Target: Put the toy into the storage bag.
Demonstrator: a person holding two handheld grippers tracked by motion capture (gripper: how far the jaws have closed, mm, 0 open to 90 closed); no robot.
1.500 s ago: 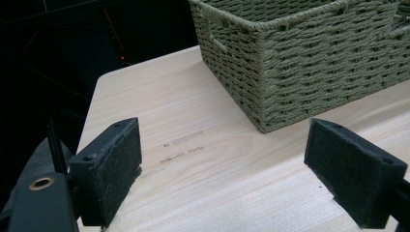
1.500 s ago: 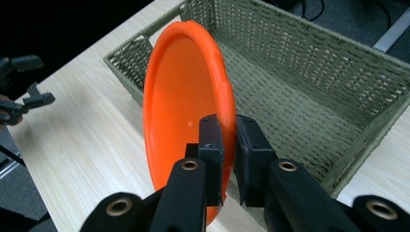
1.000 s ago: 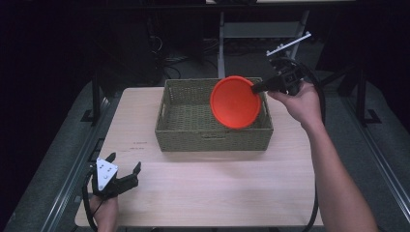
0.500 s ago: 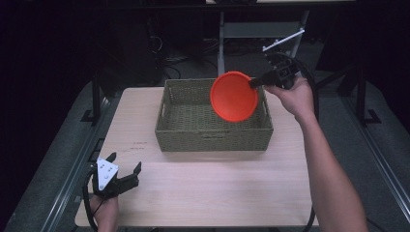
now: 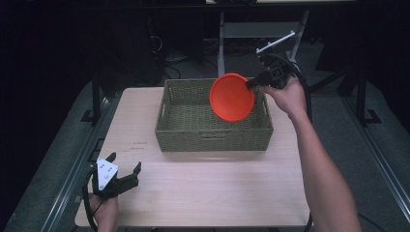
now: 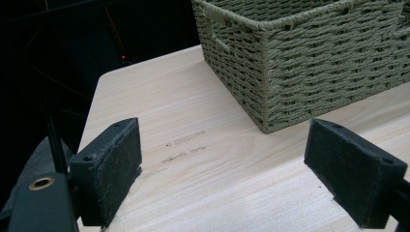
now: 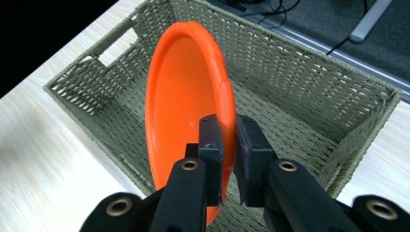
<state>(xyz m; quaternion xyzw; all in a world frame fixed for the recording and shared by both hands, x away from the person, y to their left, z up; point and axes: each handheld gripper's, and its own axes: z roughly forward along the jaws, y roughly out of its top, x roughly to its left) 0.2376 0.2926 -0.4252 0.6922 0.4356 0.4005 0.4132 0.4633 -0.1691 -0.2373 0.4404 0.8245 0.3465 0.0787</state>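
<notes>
Holding an orange plate [image 5: 232,96] by its rim, the right gripper [image 7: 227,140] has its jaws clamped on the edge, plate tilted nearly on edge above the woven basket's [image 5: 212,140] right half. Since a second ago the plate has shifted slightly leftward and lower toward the basket interior; judged as placement under way, release not yet made. Left gripper [image 5: 121,179], jaws wide apart and empty, rests at the table's [image 5: 217,193] near-left corner, well apart from the basket.
</notes>
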